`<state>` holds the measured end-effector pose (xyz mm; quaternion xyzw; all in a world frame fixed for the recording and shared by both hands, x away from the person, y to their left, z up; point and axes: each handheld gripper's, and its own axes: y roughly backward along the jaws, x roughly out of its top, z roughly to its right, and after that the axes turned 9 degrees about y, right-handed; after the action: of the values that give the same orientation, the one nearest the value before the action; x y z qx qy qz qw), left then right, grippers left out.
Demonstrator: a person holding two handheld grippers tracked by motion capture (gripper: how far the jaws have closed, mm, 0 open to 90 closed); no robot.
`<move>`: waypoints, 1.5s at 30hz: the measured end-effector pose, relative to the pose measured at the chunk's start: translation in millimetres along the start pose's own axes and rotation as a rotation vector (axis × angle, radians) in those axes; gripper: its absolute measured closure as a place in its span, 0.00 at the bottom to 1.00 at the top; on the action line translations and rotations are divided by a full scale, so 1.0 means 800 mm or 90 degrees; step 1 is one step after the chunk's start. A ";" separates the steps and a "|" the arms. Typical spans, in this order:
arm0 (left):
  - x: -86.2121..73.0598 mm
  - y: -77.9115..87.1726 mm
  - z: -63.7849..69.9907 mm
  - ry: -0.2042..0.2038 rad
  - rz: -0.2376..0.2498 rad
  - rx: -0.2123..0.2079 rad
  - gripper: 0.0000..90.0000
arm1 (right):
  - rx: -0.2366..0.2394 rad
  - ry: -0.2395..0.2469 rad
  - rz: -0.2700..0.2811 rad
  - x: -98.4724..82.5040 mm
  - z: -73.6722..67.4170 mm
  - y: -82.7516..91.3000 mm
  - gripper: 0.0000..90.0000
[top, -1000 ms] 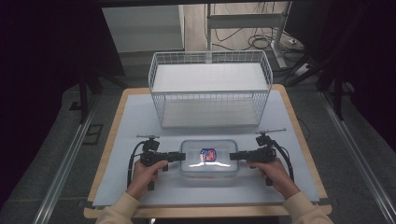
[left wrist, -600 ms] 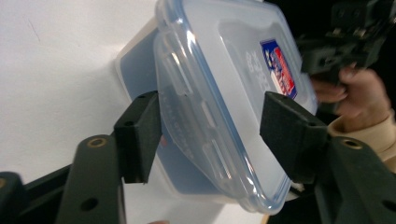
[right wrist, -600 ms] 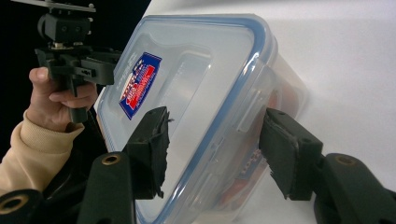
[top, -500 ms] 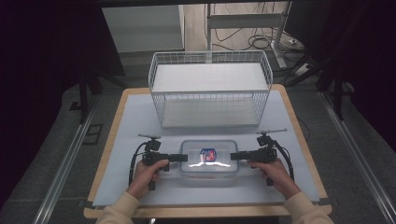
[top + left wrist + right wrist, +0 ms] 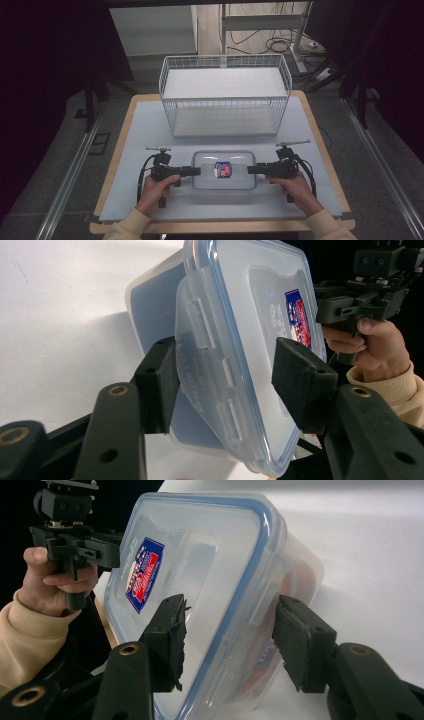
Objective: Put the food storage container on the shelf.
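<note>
High view: our left gripper [image 5: 196, 171] and right gripper [image 5: 251, 169] meet the container [image 5: 224, 170]. Gripper views: jaws straddle its flaps, closing, pads apart.

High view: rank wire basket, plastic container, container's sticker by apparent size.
1. wire basket, though it sits farther from the camera
2. plastic container
3. sticker, a small patch on the container's lid

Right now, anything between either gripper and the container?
Nothing visible. The left gripper straddles the side flap of the plastic container, jaws just closing on it. The right gripper straddles the opposite end, jaws also closing, gaps showing at the pads. The wire basket stands apart behind.
</note>
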<state>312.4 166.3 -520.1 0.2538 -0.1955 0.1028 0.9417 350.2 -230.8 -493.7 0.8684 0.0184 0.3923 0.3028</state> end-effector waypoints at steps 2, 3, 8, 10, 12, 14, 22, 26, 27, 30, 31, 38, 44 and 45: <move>-0.003 0.001 0.003 -0.006 0.003 0.003 0.51 | 0.003 -0.001 0.005 -0.001 -0.001 0.001 0.54; -0.005 0.002 0.004 -0.009 0.005 0.004 0.51 | 0.001 0.007 0.007 -0.002 -0.002 0.002 0.55; -0.013 0.006 0.010 -0.029 0.014 0.009 0.52 | -0.006 0.018 0.023 -0.007 -0.010 0.004 0.56; -0.016 0.006 0.012 -0.033 0.019 0.010 0.52 | -0.008 0.020 0.029 -0.010 -0.013 0.006 0.56; -0.017 0.007 0.015 -0.037 0.021 0.012 0.53 | -0.012 0.027 0.035 -0.012 -0.016 0.007 0.57; -0.019 0.007 0.016 -0.038 0.024 0.014 0.53 | -0.012 0.025 0.039 -0.014 -0.018 0.008 0.58; -0.022 0.008 0.024 -0.047 0.035 0.023 0.53 | -0.009 0.008 0.050 -0.017 -0.019 0.011 0.59; -0.023 0.008 0.030 -0.057 0.040 0.031 0.54 | -0.014 0.007 0.055 -0.017 -0.020 0.014 0.59; -0.023 0.008 0.031 -0.059 0.042 0.032 0.54 | -0.017 0.010 0.060 -0.017 -0.021 0.015 0.59; -0.022 0.008 0.034 -0.067 0.043 0.038 0.54 | -0.020 0.012 0.062 -0.016 -0.022 0.016 0.59; -0.022 0.008 0.035 -0.069 0.044 0.039 0.54 | -0.022 0.014 0.063 -0.016 -0.022 0.016 0.59; -0.019 0.009 0.038 -0.074 0.052 0.041 0.55 | -0.025 0.021 0.067 -0.013 -0.023 0.017 0.59; -0.017 0.008 0.040 -0.077 0.052 0.041 0.55 | -0.026 0.021 0.073 -0.011 -0.023 0.020 0.60; -0.016 0.008 0.041 -0.077 0.054 0.040 0.55 | -0.026 0.024 0.073 -0.010 -0.023 0.021 0.60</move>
<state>288.5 153.5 -496.4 0.2801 -0.2596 0.1332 0.9145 328.0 -237.1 -480.7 0.8542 -0.0340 0.4253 0.2972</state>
